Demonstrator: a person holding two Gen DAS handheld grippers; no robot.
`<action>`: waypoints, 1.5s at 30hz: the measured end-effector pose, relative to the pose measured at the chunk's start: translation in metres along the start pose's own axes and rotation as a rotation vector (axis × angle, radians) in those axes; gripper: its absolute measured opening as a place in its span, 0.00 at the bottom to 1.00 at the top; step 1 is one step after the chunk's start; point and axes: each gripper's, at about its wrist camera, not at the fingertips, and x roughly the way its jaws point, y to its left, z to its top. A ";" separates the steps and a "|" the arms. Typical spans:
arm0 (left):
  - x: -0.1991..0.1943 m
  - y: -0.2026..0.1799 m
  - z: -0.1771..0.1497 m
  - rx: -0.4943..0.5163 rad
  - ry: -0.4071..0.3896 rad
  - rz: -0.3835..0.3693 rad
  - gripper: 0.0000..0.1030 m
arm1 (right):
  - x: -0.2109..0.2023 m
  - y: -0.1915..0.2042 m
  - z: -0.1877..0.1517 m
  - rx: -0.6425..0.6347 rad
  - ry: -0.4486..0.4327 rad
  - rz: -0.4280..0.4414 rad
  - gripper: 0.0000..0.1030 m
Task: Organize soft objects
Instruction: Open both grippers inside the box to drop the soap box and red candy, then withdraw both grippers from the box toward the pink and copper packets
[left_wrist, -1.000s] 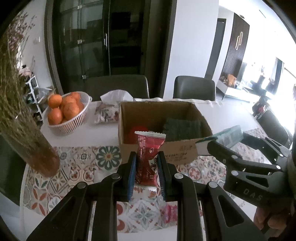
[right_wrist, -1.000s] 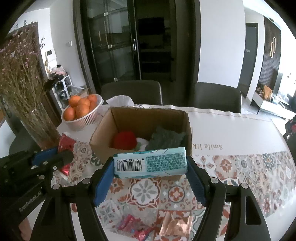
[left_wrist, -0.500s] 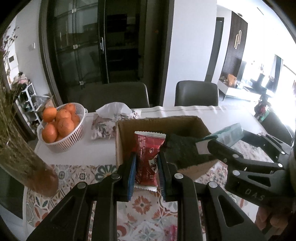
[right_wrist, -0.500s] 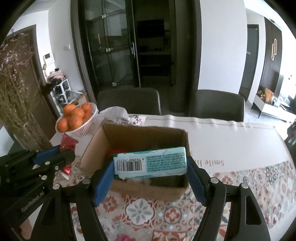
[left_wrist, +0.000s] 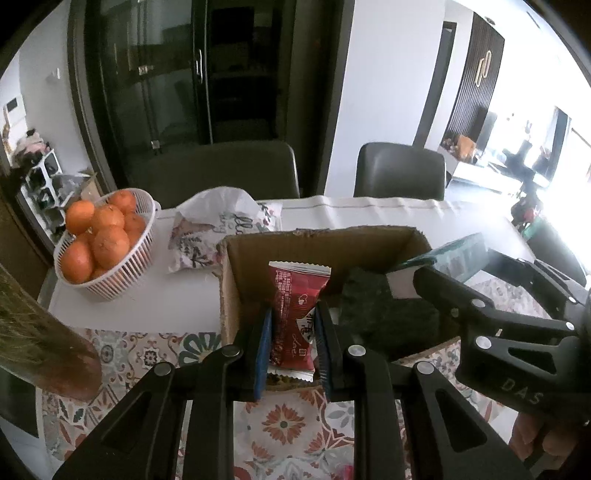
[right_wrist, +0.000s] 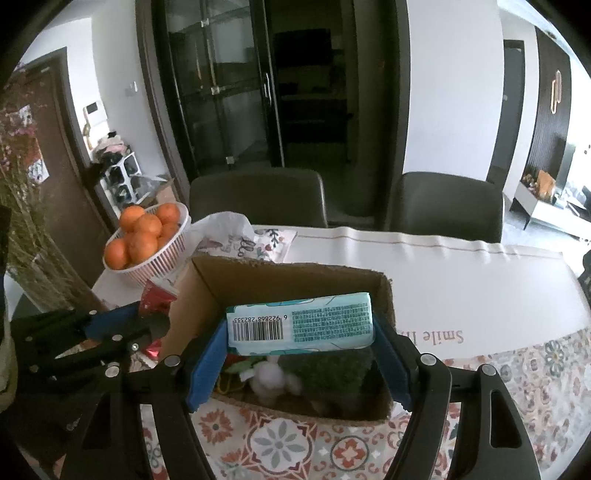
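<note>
My left gripper (left_wrist: 292, 328) is shut on a red snack packet (left_wrist: 297, 314) and holds it upright over the left part of an open cardboard box (left_wrist: 236, 295). My right gripper (right_wrist: 299, 332) is shut on a pale teal tissue pack (right_wrist: 299, 323) and holds it flat above the same box (right_wrist: 184, 306). Inside the box lie a dark green cloth (right_wrist: 332, 373), a white plush toy (right_wrist: 271, 374) and something red, mostly hidden. The right gripper also shows in the left wrist view (left_wrist: 443, 266), and the left gripper in the right wrist view (right_wrist: 147, 314).
A white basket of oranges (left_wrist: 99, 240) stands at the back left, beside a floral tissue pouch (left_wrist: 214, 229). A vase of dried stems (left_wrist: 48, 350) is at the near left. Two dark chairs (right_wrist: 258, 199) stand behind the table (right_wrist: 461, 266). A patterned mat (right_wrist: 288, 439) covers the near side.
Both grippers have moved forward and up over the box with their loads. The box now lies below them and its inside shows. Neither grip has changed.
</note>
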 end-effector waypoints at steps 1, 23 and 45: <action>0.003 0.000 0.000 -0.002 0.005 -0.001 0.22 | 0.002 0.000 0.000 0.002 0.005 0.002 0.73; 0.028 0.009 -0.002 0.001 0.043 0.050 0.51 | 0.047 -0.011 -0.004 0.054 0.115 0.010 0.79; -0.037 -0.021 -0.053 0.009 -0.027 0.071 0.64 | -0.033 -0.018 -0.051 0.078 0.023 -0.061 0.79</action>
